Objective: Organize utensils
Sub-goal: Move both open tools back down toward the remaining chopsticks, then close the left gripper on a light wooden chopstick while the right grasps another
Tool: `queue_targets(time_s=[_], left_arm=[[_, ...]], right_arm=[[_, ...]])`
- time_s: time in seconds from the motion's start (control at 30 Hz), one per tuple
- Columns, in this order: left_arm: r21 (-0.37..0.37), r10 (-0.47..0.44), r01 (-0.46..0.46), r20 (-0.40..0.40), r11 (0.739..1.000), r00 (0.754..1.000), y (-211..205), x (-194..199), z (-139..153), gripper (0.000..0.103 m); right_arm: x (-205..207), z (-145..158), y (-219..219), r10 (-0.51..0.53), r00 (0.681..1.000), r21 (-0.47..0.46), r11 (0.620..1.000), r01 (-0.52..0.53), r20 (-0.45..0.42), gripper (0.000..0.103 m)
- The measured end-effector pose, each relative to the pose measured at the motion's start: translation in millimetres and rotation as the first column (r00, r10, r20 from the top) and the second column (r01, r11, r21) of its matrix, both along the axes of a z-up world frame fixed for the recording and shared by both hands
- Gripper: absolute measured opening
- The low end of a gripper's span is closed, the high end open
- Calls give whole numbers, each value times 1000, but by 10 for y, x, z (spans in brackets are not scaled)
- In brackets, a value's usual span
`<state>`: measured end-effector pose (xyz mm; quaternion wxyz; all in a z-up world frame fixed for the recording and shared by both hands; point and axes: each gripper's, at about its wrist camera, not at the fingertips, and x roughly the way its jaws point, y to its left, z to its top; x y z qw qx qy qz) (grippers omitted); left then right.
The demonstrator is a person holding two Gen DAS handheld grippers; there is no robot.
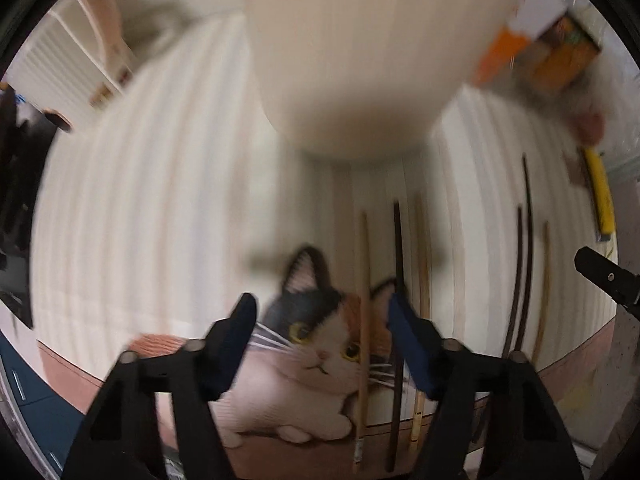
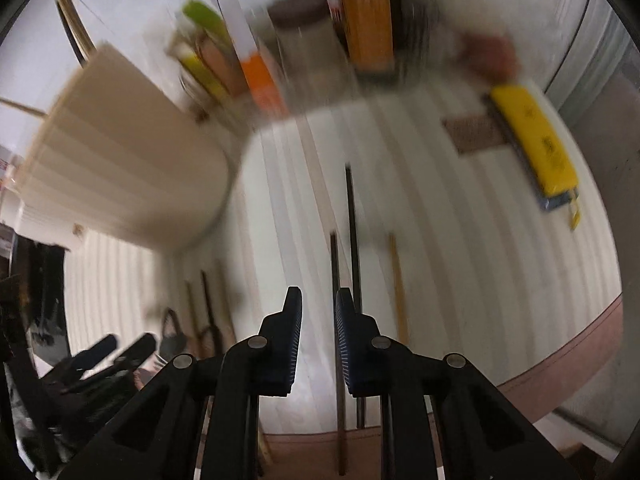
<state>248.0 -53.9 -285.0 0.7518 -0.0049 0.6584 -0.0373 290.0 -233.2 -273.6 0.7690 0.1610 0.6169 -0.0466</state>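
Note:
Several chopsticks lie on a cream striped mat (image 1: 140, 200) with a cat picture. In the left wrist view my left gripper (image 1: 320, 304) hangs open over the cat's face. A light wooden chopstick (image 1: 363, 280) runs between its fingers, untouched, and a dark chopstick (image 1: 397, 248) lies by the right finger. My right gripper (image 2: 319, 294) has only a narrow gap with nothing in it. A dark chopstick (image 2: 334, 264) passes under its right finger (image 2: 352, 344), with another dark one (image 2: 352, 220) and a light one (image 2: 396, 280) just right. A tall cream holder (image 1: 340, 60) stands behind.
A yellow case (image 2: 536, 140) and a brown card (image 2: 474, 134) lie at the mat's far right. Orange boxes (image 2: 368, 12) and packets crowd the back. The mat's brown border (image 2: 560, 372) curves along the near edge. Both views are blurred.

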Motion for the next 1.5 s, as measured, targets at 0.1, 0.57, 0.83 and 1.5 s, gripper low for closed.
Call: queue_targets(time_s=[0.1, 0.57, 0.83, 1.5], left_arm=[[16, -12, 12, -30, 1000, 999, -130, -36, -180, 39], [173, 80, -79, 3, 982, 997, 247, -208, -335, 2], [97, 41, -40, -12, 994, 999, 380, -302, -338, 3], [101, 35, -36, 9, 994, 999, 516, -327, -270, 6]], right_arm=[[-35, -157, 13, 6, 999, 5, 1000, -6, -34, 19], [26, -582, 715, 191, 974, 110, 978, -178, -121, 19], [71, -677, 1192, 232, 962, 86, 971, -221, -142, 19], [-135, -814, 1017, 199, 957, -88, 971, -221, -210, 7]])
